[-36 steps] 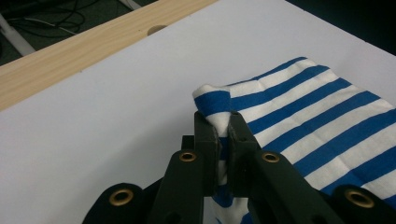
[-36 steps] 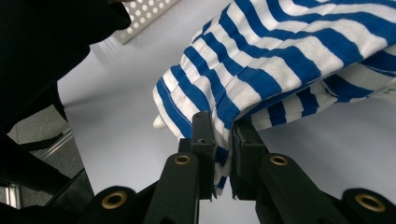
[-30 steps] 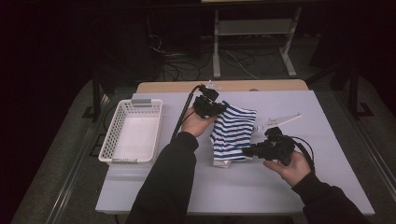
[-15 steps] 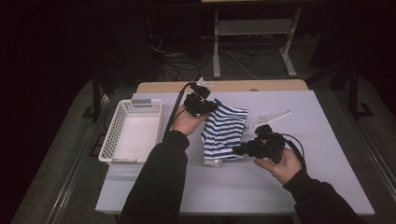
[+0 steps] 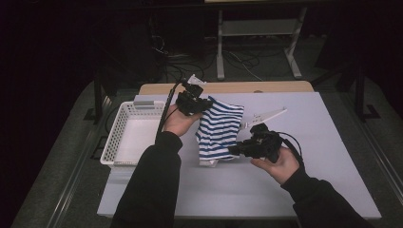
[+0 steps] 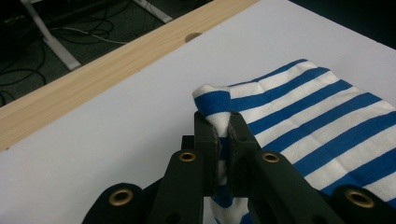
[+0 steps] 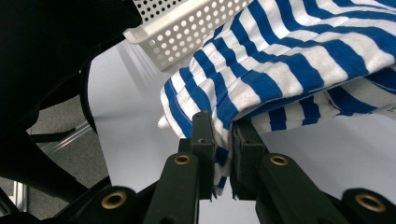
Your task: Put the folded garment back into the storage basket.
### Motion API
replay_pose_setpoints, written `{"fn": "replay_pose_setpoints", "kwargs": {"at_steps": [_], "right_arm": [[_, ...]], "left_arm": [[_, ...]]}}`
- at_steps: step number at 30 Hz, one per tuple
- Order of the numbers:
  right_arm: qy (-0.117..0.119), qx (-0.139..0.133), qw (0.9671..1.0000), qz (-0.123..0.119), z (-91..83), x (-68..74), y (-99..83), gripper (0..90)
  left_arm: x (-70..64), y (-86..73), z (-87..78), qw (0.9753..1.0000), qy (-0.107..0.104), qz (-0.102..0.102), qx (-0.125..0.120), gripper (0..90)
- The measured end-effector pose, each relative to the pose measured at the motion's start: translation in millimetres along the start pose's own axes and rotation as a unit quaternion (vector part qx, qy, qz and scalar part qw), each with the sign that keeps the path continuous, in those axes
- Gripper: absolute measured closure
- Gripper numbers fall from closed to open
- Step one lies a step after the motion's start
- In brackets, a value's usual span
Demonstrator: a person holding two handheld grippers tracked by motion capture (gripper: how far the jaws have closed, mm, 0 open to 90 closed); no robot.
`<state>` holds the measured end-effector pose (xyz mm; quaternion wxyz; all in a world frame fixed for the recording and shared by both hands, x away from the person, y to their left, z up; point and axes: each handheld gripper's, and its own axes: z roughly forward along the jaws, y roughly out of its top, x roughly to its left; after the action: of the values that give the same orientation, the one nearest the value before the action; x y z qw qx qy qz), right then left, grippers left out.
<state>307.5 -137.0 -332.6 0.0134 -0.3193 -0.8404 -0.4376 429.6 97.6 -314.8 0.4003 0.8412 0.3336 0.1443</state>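
Blue-and-white striped knit cloth [image 5: 221,133] hangs slack between the two grippers over the middle of the white matte table top [image 5: 332,156], its soft fabric draped in loose folds with the lower edge sagging toward the surface. The left gripper [image 6: 223,122] has its two black jaws pressed together on a bunched corner of the cloth, the fabric puckering up above the jaw tips; in the high view this gripper [image 5: 192,102] sits at the cloth's far upper corner. The right gripper [image 7: 223,128] is likewise closed on the cloth, its jaws pinching a folded hem whose stitched edge shows; in the high view it [image 5: 237,149] grips the near right side of the cloth. A white perforated plastic basket [image 5: 124,142], rectangular with a rolled rim, stands on the table just beside the cloth on the left. A pale wooden strip [image 5: 228,87] runs along the far edge of the table. Both forearms wear dark sleeves [image 5: 152,185].
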Motion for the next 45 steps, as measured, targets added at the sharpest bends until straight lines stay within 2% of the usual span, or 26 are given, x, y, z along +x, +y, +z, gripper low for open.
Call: {"fn": "replay_pose_setpoints", "kwargs": {"at_steps": [8,14,18,28,39,45], "right_arm": [[0.009,-0.007,0.9999,-0.011,4.0,6.9,11.1,80.2],[0.014,-0.012,0.9997,-0.018,9.6,11.8,18.2,80.3],[0.018,-0.016,0.9995,-0.018,12.9,13.8,23.8,80.3],[0.025,-0.026,0.9991,-0.022,21.3,21.0,40.8,80.3],[0.032,-0.031,0.9982,-0.040,29.7,34.1,58.9,80.2],[0.035,-0.034,0.9980,-0.041,33.1,40.6,69.7,80.2]], "left_arm": [[7.1,-0.3,-20.1,0.9998,0.017,-0.006,-0.006,84.1],[13.8,-0.9,-31.1,0.9997,0.020,-0.009,-0.011,84.3],[18.5,-1.0,-38.7,0.9995,0.027,-0.006,-0.018,84.3],[31.6,-4.1,-58.9,0.9981,0.042,-0.016,-0.043,84.6],[38.9,0.2,-82.6,0.9972,0.064,-0.006,-0.038,84.6],[45.4,4.2,-94.0,0.9969,0.072,-0.003,-0.032,84.6]]}}
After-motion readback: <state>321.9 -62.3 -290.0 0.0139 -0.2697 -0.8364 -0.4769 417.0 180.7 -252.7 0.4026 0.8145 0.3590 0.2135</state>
